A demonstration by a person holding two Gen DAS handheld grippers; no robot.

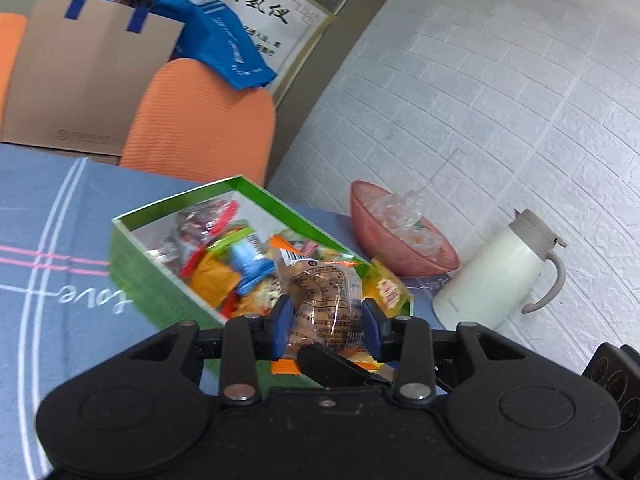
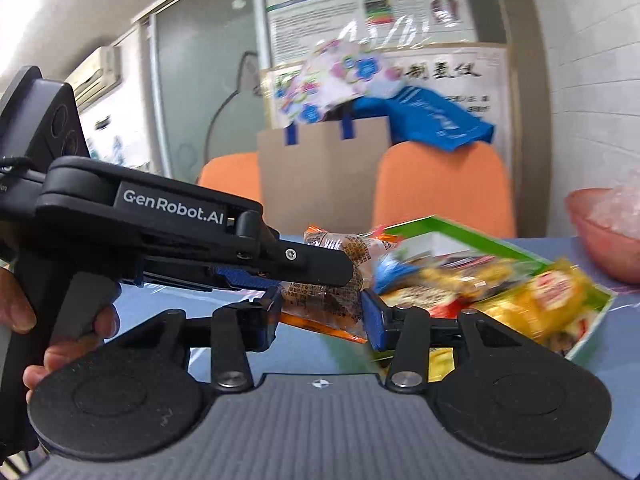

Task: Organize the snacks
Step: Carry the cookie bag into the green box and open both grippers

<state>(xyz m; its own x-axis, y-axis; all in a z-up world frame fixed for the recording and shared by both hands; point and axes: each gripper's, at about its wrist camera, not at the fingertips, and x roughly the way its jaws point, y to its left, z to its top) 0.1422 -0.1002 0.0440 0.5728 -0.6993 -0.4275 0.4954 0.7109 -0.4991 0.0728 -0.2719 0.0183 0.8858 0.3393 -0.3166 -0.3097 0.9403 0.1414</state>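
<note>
A clear-wrapped brown pastry packet (image 1: 324,292) with orange edges hangs just above the green snack box (image 1: 160,292). In the left wrist view my left gripper (image 1: 327,328) is shut on it, blue pads pressing both sides. A black finger (image 1: 332,364) of the right gripper reaches in under the packet. In the right wrist view my right gripper (image 2: 323,318) is shut on the same packet (image 2: 340,248) from below. The left gripper's finger (image 2: 316,264) lies across it from the left. The green box (image 2: 472,232) holds several bright snack packs, a yellow one (image 2: 552,292) at its near corner.
A pink bowl (image 1: 400,256) with clear wrappers and a white jug (image 1: 492,276) stand by the brick wall at the right. Orange chairs (image 1: 200,120) and a brown paper bag (image 1: 88,80) lie beyond the blue tablecloth (image 1: 60,240). A person's hand (image 2: 80,332) holds the left gripper's handle.
</note>
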